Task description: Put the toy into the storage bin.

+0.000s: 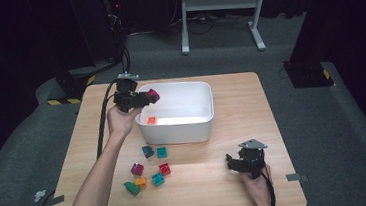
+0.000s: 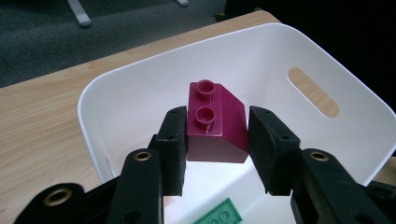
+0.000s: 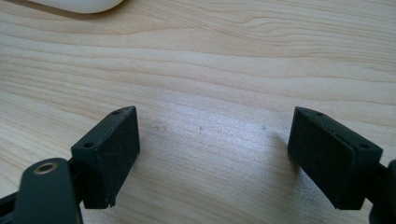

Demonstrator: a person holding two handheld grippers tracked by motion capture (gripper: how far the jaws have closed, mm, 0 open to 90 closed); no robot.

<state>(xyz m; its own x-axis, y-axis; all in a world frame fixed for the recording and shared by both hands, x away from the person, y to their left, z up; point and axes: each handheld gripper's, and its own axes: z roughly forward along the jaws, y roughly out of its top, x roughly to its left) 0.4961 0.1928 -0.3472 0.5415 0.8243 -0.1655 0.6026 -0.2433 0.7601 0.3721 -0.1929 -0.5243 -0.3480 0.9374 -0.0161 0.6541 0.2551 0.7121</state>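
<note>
My right gripper [image 1: 236,162] rested at five o'clock, jaws wide, holding nothing. At eleven, my left gripper [image 2: 215,140] pinched the magenta sloped brick [image 2: 215,123] directly above the white bin [image 2: 299,51]; release drops it straight down.

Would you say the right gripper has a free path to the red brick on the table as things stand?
Probably yes: the right gripper is open and low over bare table, and nothing lies between it and the red brick.

Overhead light falls evenly on the tabletop [image 1: 253,127], with dark surroundings from nine to three o'clock. Soft glare whitens the bin [image 2: 140,93] floor. In the right gripper view a pale sheen crosses the wood; near jaws blur slightly.
</note>
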